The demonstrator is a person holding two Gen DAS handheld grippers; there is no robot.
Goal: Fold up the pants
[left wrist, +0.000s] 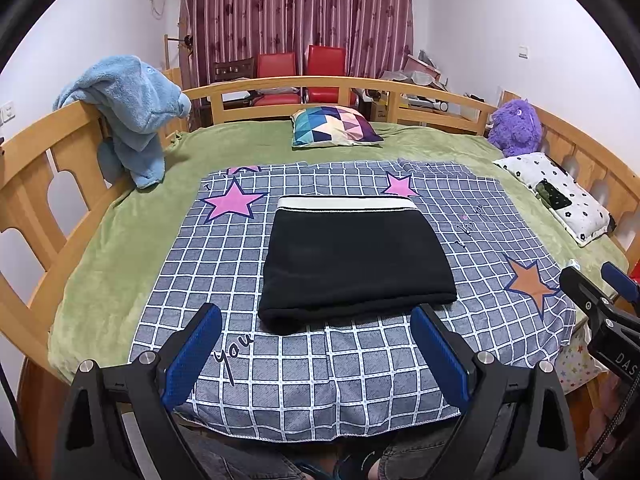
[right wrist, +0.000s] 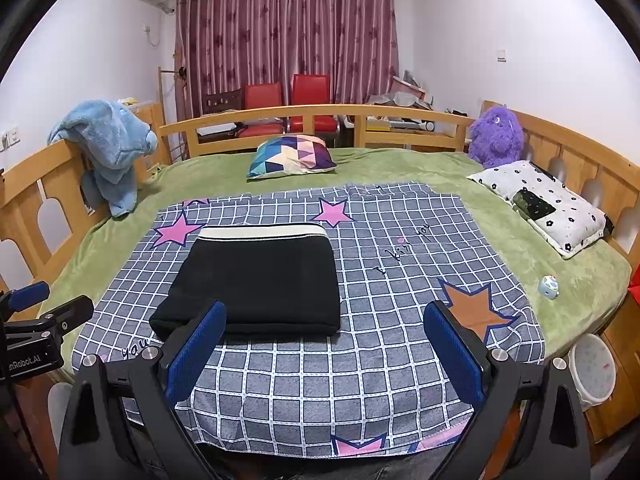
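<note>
Left wrist view: the left hand-held gripper (left wrist: 316, 344) hangs over the near edge of the bed (left wrist: 280, 142), its blue-padded fingers (left wrist: 192, 354) spread wide with nothing between them. Just beyond its fingertips lie the black pants (left wrist: 354, 262), folded into a compact rectangle with the white waistband along the far side, resting flat on the checked star-print cloth (left wrist: 320, 380) that covers the near middle of the bed. The right hand-held gripper (right wrist: 326, 340) is likewise wide open and empty, hovering at the near edge, with the pants' near right corner just past its left finger. Toward the far edge sits a geometric cushion (left wrist: 334, 126); a purple plush toy (right wrist: 496, 136) and a white flowered pillow (right wrist: 548, 208) occupy the far right corner, and a blue plush blanket (left wrist: 132, 112) drapes over the left rail.
</note>
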